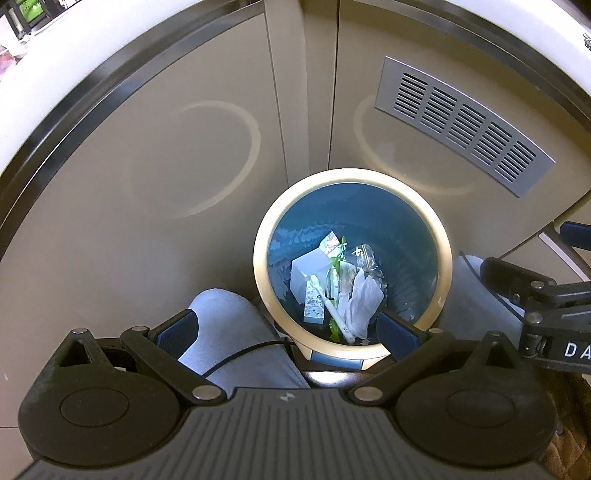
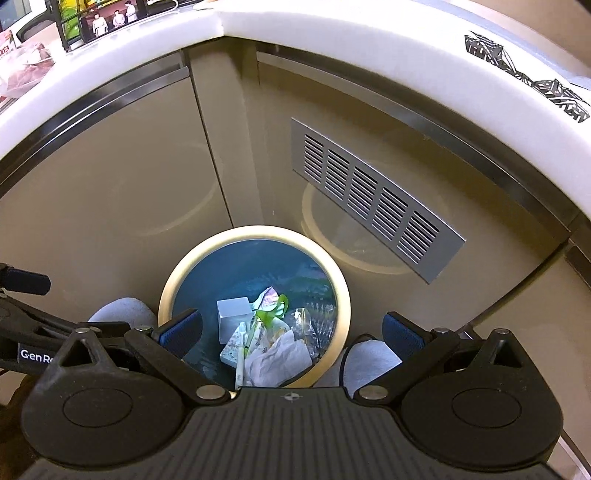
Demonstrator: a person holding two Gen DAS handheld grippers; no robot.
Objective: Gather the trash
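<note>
Both over the bin (image 1: pixel 352 264) on the floor against the cabinet (image 1: pixel 184 155), looking down. Left hand-held gripper (image 1: pixel 291 328) spread, holding nothing; right hand-held gripper (image 2: pixel 291 328) likewise spread and bare. Trash (image 1: pixel 332 288) already inside: box, wrappers, crumpled paper, plastic fork. Probably just after a drop; next calls for lifting away toward the table (image 2: pixel 332 33) for more.

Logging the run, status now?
Left gripper open, empty. Right gripper open, empty. Trash inside bin. Nothing blocking.
</note>
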